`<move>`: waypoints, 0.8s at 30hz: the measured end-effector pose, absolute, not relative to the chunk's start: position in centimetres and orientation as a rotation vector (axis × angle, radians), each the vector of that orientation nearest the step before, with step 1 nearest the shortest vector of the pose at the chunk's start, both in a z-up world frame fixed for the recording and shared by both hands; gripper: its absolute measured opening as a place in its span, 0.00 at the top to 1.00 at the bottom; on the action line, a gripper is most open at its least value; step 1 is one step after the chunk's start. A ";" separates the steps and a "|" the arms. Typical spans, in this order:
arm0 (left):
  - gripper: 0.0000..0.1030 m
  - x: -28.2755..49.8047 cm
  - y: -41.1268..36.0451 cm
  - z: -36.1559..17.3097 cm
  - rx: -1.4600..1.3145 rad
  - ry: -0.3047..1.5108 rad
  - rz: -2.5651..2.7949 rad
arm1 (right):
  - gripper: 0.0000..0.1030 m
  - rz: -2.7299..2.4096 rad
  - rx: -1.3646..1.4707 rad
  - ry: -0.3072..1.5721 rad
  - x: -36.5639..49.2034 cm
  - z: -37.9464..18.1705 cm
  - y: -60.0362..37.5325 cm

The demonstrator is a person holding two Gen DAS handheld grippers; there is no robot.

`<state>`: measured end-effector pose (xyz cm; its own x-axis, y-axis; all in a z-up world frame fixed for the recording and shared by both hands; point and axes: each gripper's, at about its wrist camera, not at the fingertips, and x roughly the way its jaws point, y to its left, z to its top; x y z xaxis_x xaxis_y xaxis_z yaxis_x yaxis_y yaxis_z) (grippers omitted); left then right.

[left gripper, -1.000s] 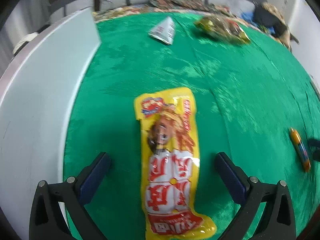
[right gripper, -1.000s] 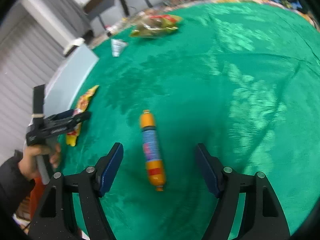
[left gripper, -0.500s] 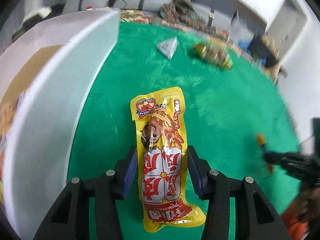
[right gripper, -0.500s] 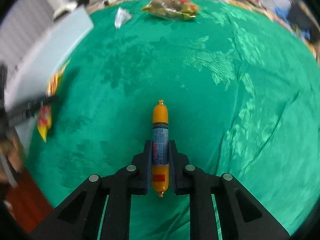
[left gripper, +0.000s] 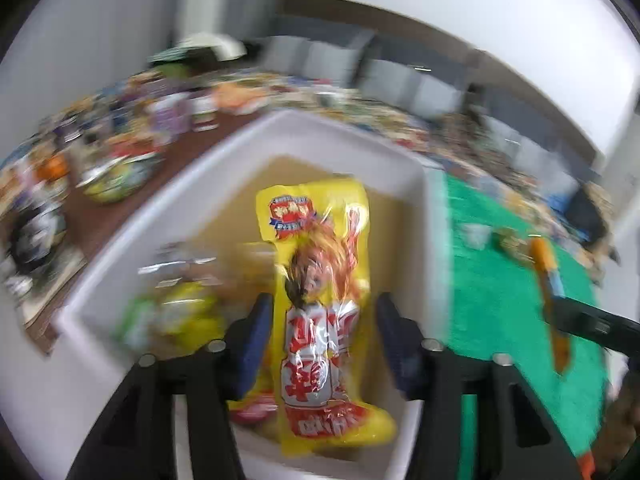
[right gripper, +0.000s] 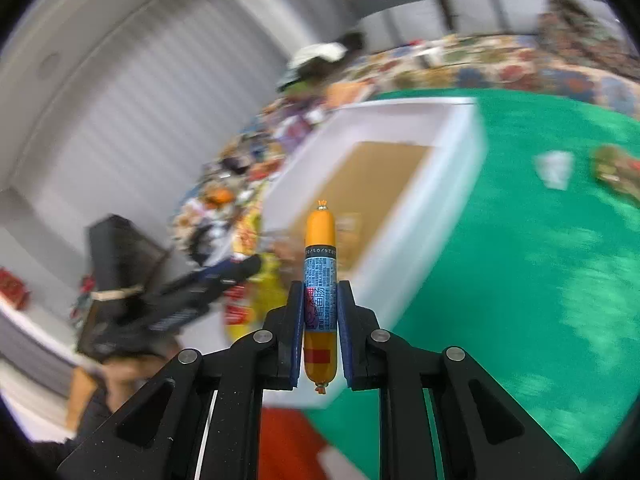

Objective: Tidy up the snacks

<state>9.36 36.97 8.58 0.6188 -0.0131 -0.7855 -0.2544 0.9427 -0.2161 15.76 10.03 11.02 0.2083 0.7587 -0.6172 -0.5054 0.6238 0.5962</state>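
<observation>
My left gripper (left gripper: 322, 320) is shut on a long yellow snack packet (left gripper: 320, 280) and holds it over the open white box (left gripper: 436, 216), which has several snacks (left gripper: 176, 312) inside. My right gripper (right gripper: 319, 312) is shut on an orange sausage stick with a blue label (right gripper: 320, 276), held in the air near the box's (right gripper: 452, 196) right wall. The sausage (left gripper: 546, 264) and right gripper show at the right of the left wrist view. The left gripper (right gripper: 224, 280) and packet (right gripper: 256, 300) show at the left of the right wrist view.
The green cloth (right gripper: 540, 280) covers the table right of the box. On it at the far end lie a small white packet (right gripper: 554, 168) and a clear bag of snacks (right gripper: 616, 170). Beyond the box a brown table (left gripper: 120, 208) carries much clutter.
Both grippers lifted their snacks off the green cloth and swung left to the white box. The left one now holds the yellow packet over the box; the right one carries the sausage beside it.
</observation>
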 end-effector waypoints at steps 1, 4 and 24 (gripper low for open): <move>0.09 9.1 38.6 7.7 -0.345 0.910 0.187 | 0.79 0.920 0.294 1.033 15.6 10.8 12.1; 0.07 7.9 41.0 5.5 -0.379 0.945 0.290 | 0.55 0.935 0.316 1.086 15.0 9.0 15.4; 0.00 13.0 11.6 3.0 -0.221 1.000 -0.317 | 0.37 0.039 -0.229 0.972 12.0 -5.0 -16.4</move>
<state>13.02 11.58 2.97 0.5007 -0.3604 -0.7870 0.1596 0.9321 -0.3253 11.97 -16.40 -5.03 0.5652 -0.0693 -0.8220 -0.1351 0.9752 -0.1751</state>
